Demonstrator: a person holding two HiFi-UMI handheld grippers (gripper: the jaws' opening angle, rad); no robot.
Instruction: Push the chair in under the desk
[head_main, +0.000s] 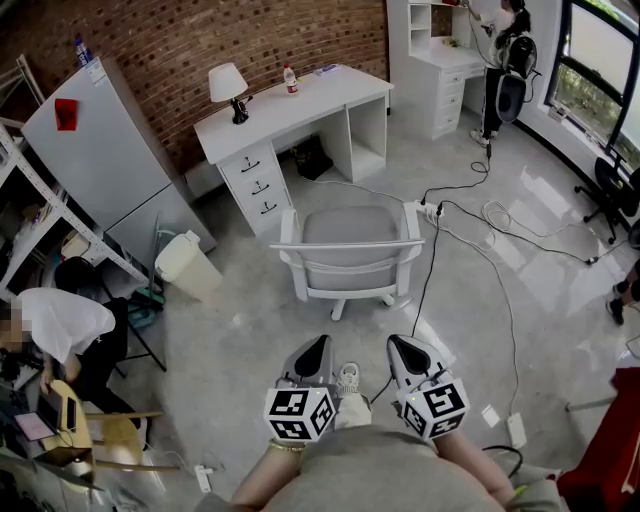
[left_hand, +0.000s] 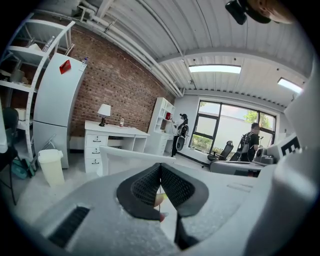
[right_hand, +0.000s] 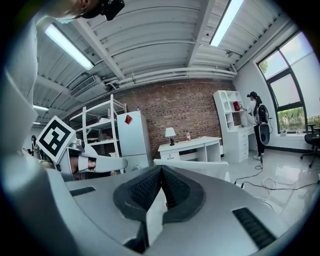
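Left gripper (head_main: 318, 345) and right gripper (head_main: 397, 343) are held low in front of the person, each with its jaws pressed together on nothing. The chair (head_main: 350, 250) stands on open floor with its backrest toward the grippers, well apart from them. It is pulled clear of the desk (head_main: 300, 105), whose kneehole lies beyond the seat. Stage: not begun, with no contact on the chair. Remaining, by judgement: approach, set the closed jaws against the backrest, and roll the chair forward until the seat sits under the desktop.
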